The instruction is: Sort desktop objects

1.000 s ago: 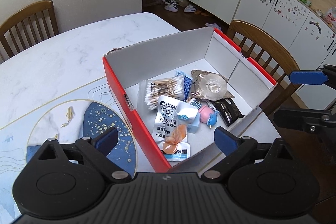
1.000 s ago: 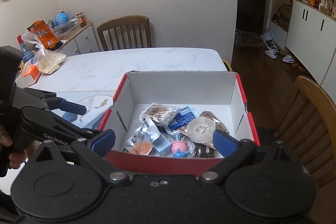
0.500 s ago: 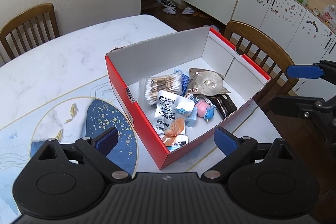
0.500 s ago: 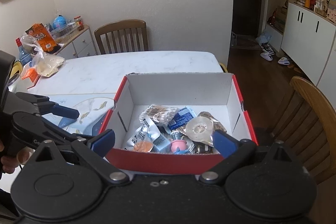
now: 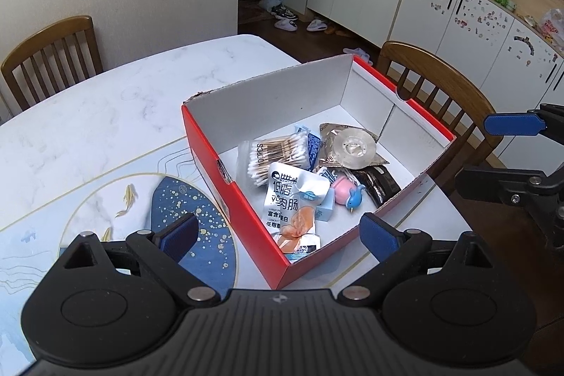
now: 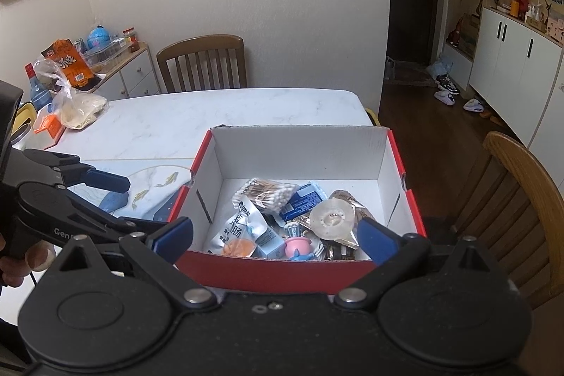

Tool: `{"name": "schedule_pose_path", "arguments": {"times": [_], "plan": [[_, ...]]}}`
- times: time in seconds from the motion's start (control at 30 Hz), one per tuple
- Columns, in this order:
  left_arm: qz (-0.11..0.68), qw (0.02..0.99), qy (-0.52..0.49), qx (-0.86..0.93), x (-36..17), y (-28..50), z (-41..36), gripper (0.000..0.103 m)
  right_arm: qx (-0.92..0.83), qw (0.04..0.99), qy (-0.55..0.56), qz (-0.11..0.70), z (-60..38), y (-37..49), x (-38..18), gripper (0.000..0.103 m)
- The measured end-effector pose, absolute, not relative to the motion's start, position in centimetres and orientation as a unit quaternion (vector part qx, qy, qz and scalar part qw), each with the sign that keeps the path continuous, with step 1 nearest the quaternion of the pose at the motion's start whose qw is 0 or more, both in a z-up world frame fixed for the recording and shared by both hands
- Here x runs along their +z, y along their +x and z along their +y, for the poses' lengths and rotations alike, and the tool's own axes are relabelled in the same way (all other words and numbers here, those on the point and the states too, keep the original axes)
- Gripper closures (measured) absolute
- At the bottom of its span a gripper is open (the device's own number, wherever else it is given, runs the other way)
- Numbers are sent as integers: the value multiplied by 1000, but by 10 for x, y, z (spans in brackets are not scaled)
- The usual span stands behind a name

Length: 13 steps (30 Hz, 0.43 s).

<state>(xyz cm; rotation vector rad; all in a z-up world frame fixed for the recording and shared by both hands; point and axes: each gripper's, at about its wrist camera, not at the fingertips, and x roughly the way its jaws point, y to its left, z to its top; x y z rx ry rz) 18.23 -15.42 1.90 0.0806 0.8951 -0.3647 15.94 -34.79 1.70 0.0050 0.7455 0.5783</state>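
Both grippers are held wide apart and empty — the left gripper (image 5: pixel 278 235) and right gripper (image 6: pixel 275 236) hover near the red box (image 6: pixel 275 272). Cotton swabs (image 5: pixel 275 157), a snack pouch (image 5: pixel 290 203) and perhaps a tape roll (image 5: pixel 354 147) lie inside.

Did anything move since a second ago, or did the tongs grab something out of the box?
Both tongs pulled back and up from the red box, so it looks smaller now. The left tongs and right tongs stayed open and empty. The cotton swabs, snack packet and tape roll stayed put.
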Motion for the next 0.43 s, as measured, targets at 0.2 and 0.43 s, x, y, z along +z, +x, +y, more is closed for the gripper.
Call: {"name": "schedule_pose_path", "arguments": {"times": [0.2,0.43], "plan": [[429,884,40,-179,19,180,-154,5,277,891,2,359,-348,158,17,3],[429,884,36,-184,20,177,-150,5,273,892,1,359,-346,154,17,3]]}}
